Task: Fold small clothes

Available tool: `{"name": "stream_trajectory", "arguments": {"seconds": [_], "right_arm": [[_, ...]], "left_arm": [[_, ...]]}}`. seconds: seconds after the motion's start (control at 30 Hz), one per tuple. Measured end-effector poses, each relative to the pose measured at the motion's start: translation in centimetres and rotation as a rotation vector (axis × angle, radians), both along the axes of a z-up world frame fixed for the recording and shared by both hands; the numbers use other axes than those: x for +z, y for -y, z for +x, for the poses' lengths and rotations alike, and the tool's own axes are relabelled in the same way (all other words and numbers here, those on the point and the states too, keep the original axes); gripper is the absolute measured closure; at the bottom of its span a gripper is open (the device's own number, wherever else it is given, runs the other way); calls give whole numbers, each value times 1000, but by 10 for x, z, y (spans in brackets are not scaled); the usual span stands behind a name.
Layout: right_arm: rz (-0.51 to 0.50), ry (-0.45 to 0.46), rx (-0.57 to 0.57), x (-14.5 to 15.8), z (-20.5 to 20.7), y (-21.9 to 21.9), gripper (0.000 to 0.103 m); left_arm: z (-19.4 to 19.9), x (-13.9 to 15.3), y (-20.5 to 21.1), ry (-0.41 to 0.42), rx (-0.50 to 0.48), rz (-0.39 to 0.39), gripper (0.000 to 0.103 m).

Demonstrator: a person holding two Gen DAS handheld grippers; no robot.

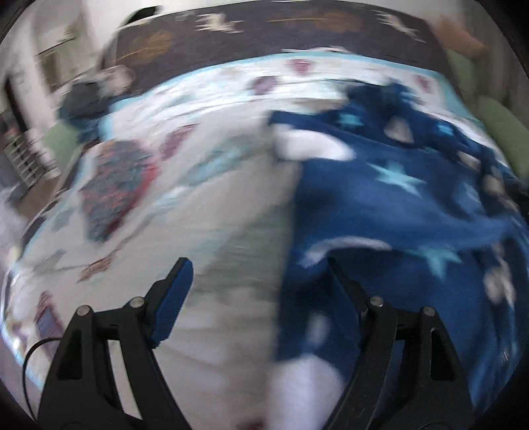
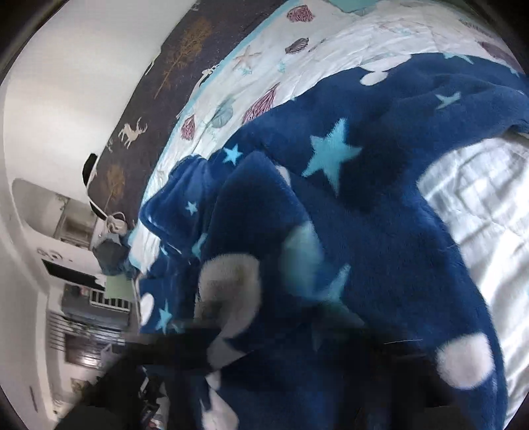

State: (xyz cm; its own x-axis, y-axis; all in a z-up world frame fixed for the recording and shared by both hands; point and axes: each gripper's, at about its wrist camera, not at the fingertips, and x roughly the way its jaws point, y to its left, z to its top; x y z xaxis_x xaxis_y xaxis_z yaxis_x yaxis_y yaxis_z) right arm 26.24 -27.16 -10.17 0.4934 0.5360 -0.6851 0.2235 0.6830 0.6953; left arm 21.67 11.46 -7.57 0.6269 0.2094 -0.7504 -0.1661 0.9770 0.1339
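A dark blue fleece garment (image 1: pixel 396 205) with light blue stars and white spots lies bunched on the right side of the bed. My left gripper (image 1: pixel 258 268) is open and empty, its fingers wide apart just above the bedspread, with the right finger at the garment's left edge. In the right wrist view the same garment (image 2: pixel 363 215) fills most of the frame and drapes over my right gripper, hiding its fingers. The left wrist view is blurred by motion.
The bed has a white bedspread (image 1: pixel 205 158) with a seashell print and a light blue border (image 2: pixel 185 109). A dark headboard cover (image 1: pixel 264 29) with trees and deer runs along the far edge. Dark clothing (image 1: pixel 82 102) lies at the bed's far left corner. Shelves (image 2: pixel 86 317) stand beside the bed.
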Motion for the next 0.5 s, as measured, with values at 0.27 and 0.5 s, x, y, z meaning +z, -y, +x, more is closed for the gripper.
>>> {"name": "stream_trajectory", "arguments": {"seconds": [0.27, 0.5], "right_arm": [[-142, 195, -37, 53, -55, 18, 96], [-122, -9, 8, 2, -91, 50, 84]], "left_arm": [[-20, -2, 10, 23, -3, 85, 17], [-28, -1, -11, -6, 18, -20, 18]]}}
